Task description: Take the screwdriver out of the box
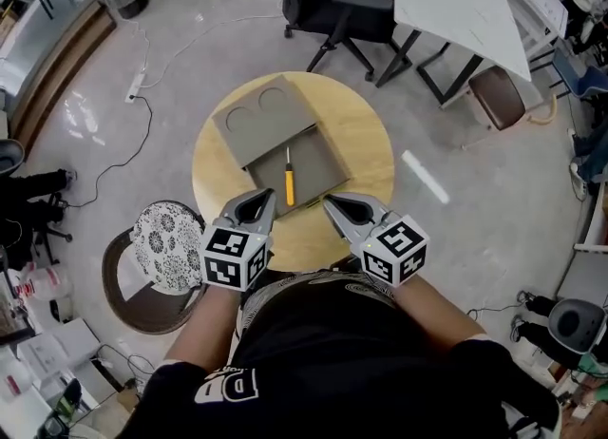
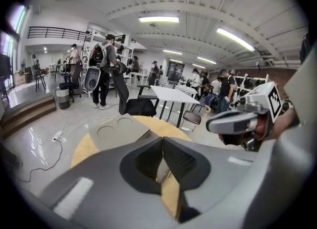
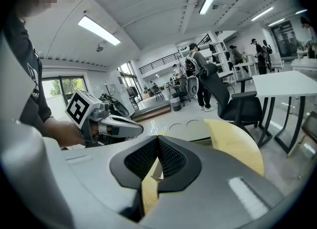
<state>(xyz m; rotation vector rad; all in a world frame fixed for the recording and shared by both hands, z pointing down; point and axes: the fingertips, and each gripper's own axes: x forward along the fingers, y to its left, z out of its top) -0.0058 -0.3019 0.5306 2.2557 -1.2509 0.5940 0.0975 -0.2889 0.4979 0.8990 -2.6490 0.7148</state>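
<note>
Left gripper (image 1: pixel 267 198) and right gripper (image 1: pixel 329 202) both pinched shut, empty; screwdriver (image 1: pixel 289 181) in box (image 1: pixel 326 154) just ahead between them; shaft points away, handle nearest; left looks closer.

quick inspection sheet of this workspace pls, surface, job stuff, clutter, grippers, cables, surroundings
surface: round wooden table, bare around the box
job's things: grey box open; yellow-handled screwdriver lies inside, untouched
clutter: nothing seen on the table
grippers: left gripper and right gripper both shut, empty, over the table's near edge, short of the box
cables: white power strip and its cable on the floor, left of the table
surroundings: black office chair, white table, patterned stool; people stand in the background
</note>
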